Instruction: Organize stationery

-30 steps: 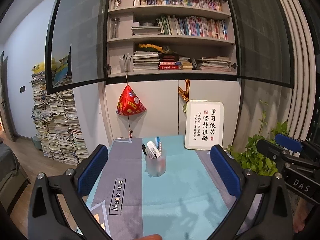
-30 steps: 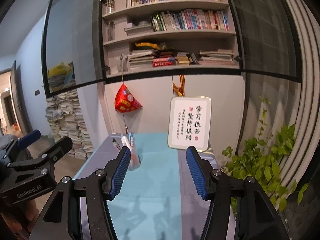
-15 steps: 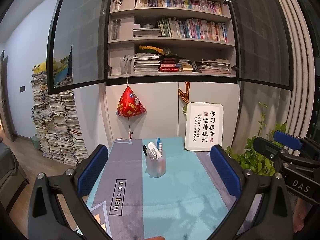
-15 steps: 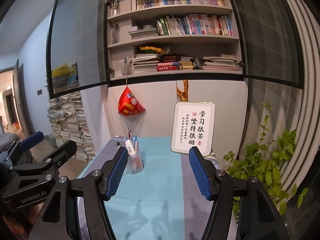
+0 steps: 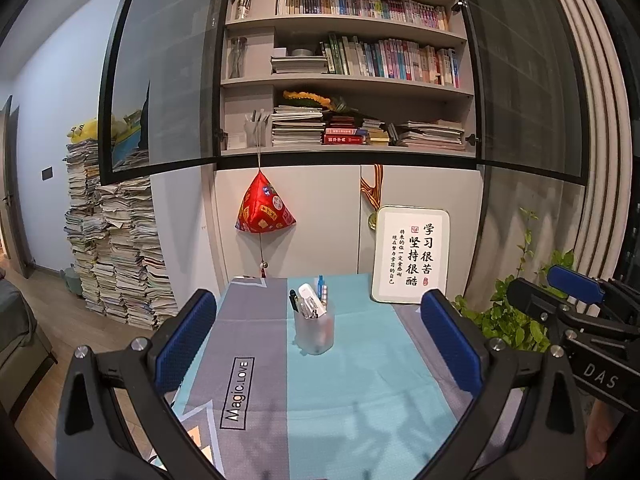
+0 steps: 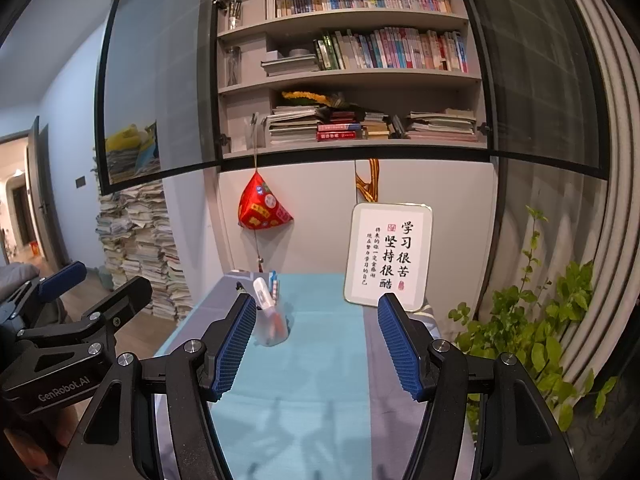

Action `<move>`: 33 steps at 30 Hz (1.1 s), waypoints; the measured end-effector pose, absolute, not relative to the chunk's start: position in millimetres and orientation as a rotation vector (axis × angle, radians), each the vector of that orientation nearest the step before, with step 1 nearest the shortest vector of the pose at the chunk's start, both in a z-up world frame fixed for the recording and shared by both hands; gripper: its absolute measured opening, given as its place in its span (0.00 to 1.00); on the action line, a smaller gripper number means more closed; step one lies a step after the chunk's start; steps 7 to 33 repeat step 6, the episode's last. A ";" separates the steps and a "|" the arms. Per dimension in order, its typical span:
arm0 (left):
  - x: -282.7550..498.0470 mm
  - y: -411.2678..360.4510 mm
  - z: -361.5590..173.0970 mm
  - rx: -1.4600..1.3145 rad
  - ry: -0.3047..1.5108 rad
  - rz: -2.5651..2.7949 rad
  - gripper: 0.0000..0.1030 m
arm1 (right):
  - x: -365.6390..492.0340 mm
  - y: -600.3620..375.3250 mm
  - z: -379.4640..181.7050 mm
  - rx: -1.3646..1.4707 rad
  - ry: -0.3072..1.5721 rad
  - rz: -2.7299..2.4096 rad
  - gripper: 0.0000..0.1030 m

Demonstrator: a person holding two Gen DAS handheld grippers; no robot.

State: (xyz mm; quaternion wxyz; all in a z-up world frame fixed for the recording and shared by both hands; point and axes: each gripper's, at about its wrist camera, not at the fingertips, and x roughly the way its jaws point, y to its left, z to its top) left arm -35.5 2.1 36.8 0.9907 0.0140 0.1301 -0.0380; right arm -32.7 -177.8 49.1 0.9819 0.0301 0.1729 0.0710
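Frosted pen cup unmoved since earlier, mid-table toward far edge, holding pens and white tube | left gripper jaws apart, empty | right gripper jaws apart, empty

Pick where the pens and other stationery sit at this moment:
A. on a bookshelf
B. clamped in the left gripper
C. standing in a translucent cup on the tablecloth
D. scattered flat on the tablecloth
C: the pens stand in the translucent cup on the tablecloth, while the left gripper and right gripper are open and hold nothing.
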 end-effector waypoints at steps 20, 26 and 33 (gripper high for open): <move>-35.8 5.6 36.5 0.018 0.269 -0.071 0.99 | -32.2 -178.2 49.1 0.061 0.348 0.143 0.62; -35.8 5.6 36.5 0.018 0.269 -0.071 0.99 | -32.2 -178.2 49.1 0.061 0.348 0.143 0.62; -35.8 5.6 36.5 0.018 0.269 -0.071 0.99 | -32.2 -178.2 49.1 0.061 0.348 0.143 0.62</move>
